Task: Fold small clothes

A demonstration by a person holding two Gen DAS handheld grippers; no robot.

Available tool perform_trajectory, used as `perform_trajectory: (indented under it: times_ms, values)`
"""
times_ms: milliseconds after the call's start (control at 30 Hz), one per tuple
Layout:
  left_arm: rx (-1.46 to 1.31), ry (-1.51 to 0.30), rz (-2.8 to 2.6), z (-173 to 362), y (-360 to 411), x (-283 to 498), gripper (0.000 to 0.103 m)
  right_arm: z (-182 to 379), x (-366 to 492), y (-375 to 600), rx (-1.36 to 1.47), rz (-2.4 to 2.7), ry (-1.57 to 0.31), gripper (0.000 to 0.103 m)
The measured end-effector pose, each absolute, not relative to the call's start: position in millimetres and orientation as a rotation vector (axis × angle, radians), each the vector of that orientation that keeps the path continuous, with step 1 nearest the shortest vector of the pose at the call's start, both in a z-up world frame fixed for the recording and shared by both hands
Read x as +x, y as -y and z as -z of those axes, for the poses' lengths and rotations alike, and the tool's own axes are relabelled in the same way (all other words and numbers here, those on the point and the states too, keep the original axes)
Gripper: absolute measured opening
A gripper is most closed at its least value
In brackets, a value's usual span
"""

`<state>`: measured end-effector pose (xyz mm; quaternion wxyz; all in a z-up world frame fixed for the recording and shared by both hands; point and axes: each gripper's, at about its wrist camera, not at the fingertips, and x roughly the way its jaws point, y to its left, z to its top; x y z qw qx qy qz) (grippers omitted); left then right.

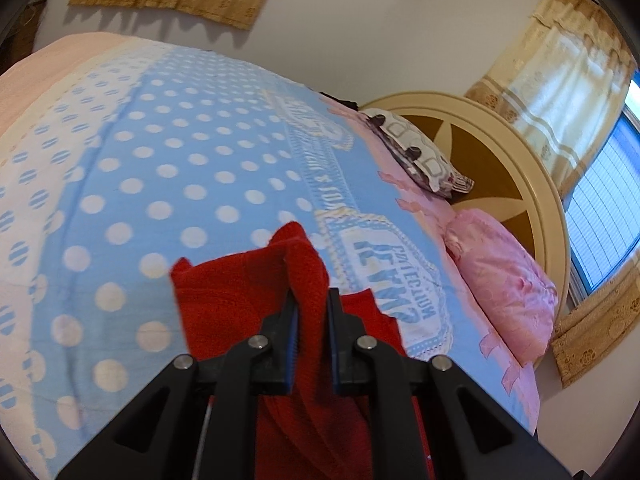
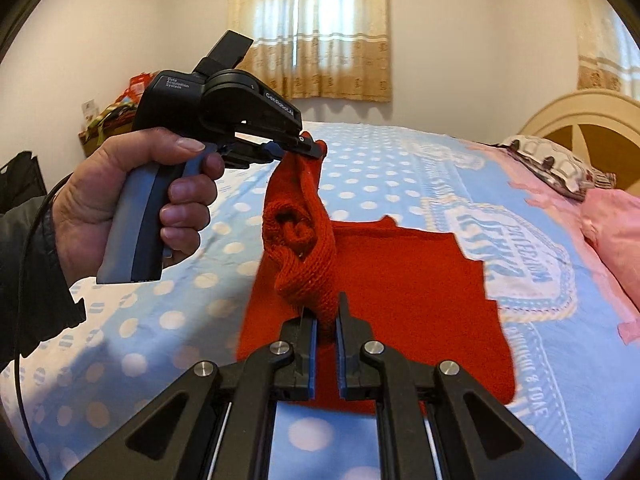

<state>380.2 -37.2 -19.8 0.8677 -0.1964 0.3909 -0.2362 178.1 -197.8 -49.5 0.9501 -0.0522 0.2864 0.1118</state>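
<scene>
Red knit (image 2: 400, 280) fills the foreground, its upper edge pinched in the right gripper (image 2: 326, 322) and, further along, in the left gripper (image 2: 308, 148) (both clamped on cloth). That edge hangs lifted and twisted between them; the rest lies flat on the dotted blue blanket (image 2: 380, 168). A pink pillow (image 1: 500, 280) and patterned pillow (image 1: 416, 152) sit by the headboard (image 1: 520, 168), well apart.
</scene>
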Motion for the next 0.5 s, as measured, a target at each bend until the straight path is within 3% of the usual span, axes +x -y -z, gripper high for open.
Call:
perform_trajectory:
  times_ms: [500]
  values:
    - [-0.307, -0.874, 0.558, 31.0, 126.2, 395.3, 0.012, 56.2, 185.2, 270.7, 0.046, -0.156, -0.641, 0.006]
